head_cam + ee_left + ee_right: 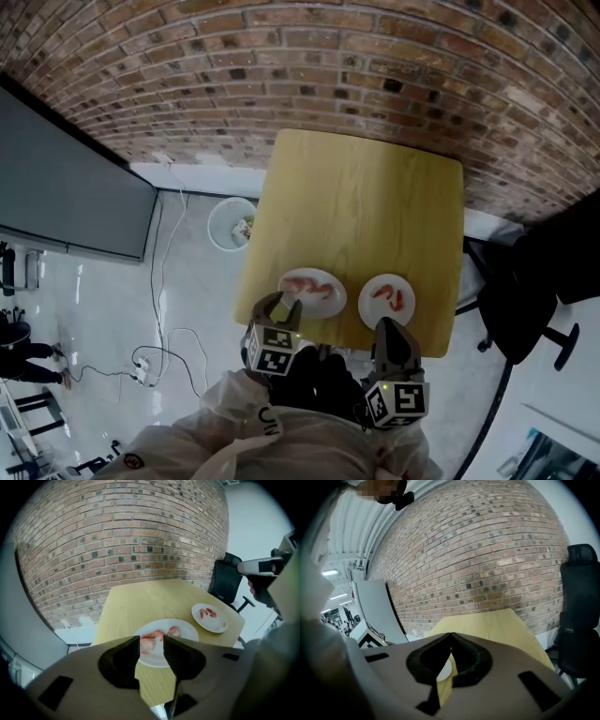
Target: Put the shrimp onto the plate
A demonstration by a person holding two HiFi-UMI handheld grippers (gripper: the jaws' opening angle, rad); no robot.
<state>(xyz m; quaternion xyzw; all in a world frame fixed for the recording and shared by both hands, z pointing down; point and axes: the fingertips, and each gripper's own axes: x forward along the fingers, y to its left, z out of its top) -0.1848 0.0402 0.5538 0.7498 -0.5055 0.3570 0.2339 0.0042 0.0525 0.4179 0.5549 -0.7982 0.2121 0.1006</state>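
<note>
Shrimp [309, 286] lie in a loose pink cluster on the larger white plate [339, 300], close to the near edge of the yellow wooden table [366, 187], and two smaller shrimp pieces [392, 297] sit on the smaller white plate [371, 312] just to its right. Your left gripper [281, 309] hangs over the near rim of the larger plate with its jaws spread and nothing between them. In the left gripper view, the cluster [173, 631] shows straight through the gap, ahead of and below the tips [151, 639], so this is the hand nearer to it. Your right gripper [394, 330] sits just short of the smaller plate, its jaws pressed together tip to tip on nothing [450, 634], and its own view shows only a sliver of white plate beyond them. The cluster's long axis runs across the left gripper view, roughly in line with the direction your jaws close, so you will likely need to roll the wrist or pick one end piece to get a clean pinch. Since both plates already carry shrimp, you cannot tell from here which one is the destination, though the smaller plate [214, 624] lies to the right of the cluster, near enough for a short carry
</note>
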